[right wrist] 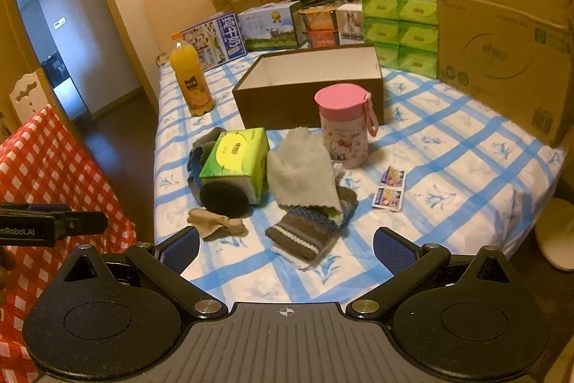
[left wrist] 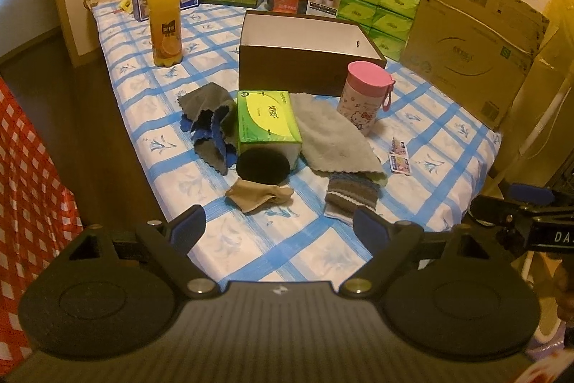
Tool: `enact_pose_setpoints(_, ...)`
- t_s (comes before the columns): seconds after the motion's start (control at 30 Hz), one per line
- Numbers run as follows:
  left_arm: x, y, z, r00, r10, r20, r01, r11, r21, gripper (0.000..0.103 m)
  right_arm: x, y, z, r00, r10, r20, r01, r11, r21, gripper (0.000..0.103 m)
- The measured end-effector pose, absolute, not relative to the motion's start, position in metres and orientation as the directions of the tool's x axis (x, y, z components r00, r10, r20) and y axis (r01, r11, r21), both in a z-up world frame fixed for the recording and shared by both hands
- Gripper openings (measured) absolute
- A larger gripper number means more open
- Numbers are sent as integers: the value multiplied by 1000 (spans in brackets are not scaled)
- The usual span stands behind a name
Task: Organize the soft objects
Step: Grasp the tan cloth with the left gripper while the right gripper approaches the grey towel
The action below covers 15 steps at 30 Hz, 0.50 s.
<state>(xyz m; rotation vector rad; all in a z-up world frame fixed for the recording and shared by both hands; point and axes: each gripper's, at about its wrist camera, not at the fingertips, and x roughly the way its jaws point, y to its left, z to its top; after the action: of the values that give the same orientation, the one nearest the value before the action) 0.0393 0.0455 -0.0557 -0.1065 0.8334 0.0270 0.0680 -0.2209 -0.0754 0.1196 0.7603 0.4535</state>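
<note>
Soft objects lie clustered just beyond your spread, empty fingers: the tan sock [left wrist: 259, 198] nearest your left gripper [left wrist: 278, 221], the striped sock [right wrist: 305, 232] before your right gripper [right wrist: 285, 248]. Behind them the open box [left wrist: 308, 60] waits on the worktop [left wrist: 287, 250], likely as their destination.

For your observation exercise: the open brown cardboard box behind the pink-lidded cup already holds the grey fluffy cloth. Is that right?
No. The open brown cardboard box is empty in the right wrist view; the grey fluffy cloth lies on the checked cover in front of it, beside the pink-lidded cup.
</note>
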Motion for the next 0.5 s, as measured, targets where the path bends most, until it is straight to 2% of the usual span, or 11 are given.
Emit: enact_pose_setpoints(0.5,74,68,-94,693,-35,-720,-63,992,-108,81,107,-227,-114,646,410,-644,-296,912,284,103)
